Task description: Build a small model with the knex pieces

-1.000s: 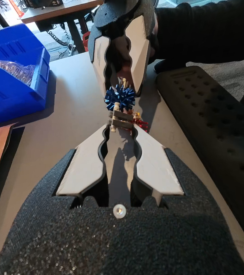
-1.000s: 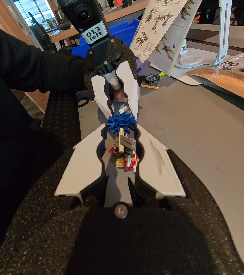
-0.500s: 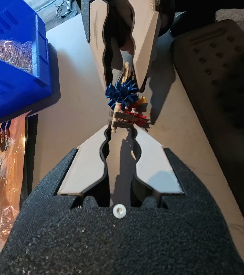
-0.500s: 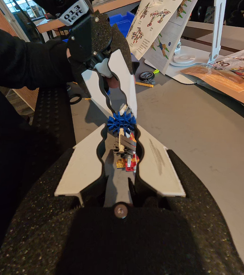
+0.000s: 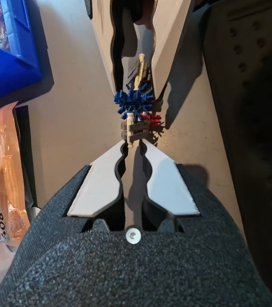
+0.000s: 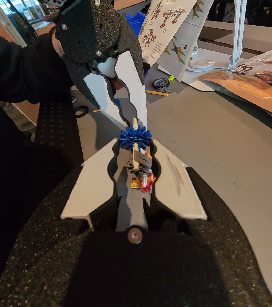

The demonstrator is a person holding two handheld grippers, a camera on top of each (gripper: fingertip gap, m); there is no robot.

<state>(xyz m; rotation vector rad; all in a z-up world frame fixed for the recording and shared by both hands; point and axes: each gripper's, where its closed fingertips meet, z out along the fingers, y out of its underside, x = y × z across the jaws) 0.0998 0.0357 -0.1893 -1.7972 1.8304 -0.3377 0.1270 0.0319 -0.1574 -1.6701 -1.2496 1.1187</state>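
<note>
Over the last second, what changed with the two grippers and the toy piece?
The left gripper pitched up steeply, so its view now looks down at the table; the right gripper looms closer in it. No grasp changed: both remain closed on the small construction-toy assembly, the blue snowflake connector between their tips.

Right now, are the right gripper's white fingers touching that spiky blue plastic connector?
Touching. In the right wrist view, the right gripper has its fingers pressed against both sides of the spiky blue plastic connector.
</note>
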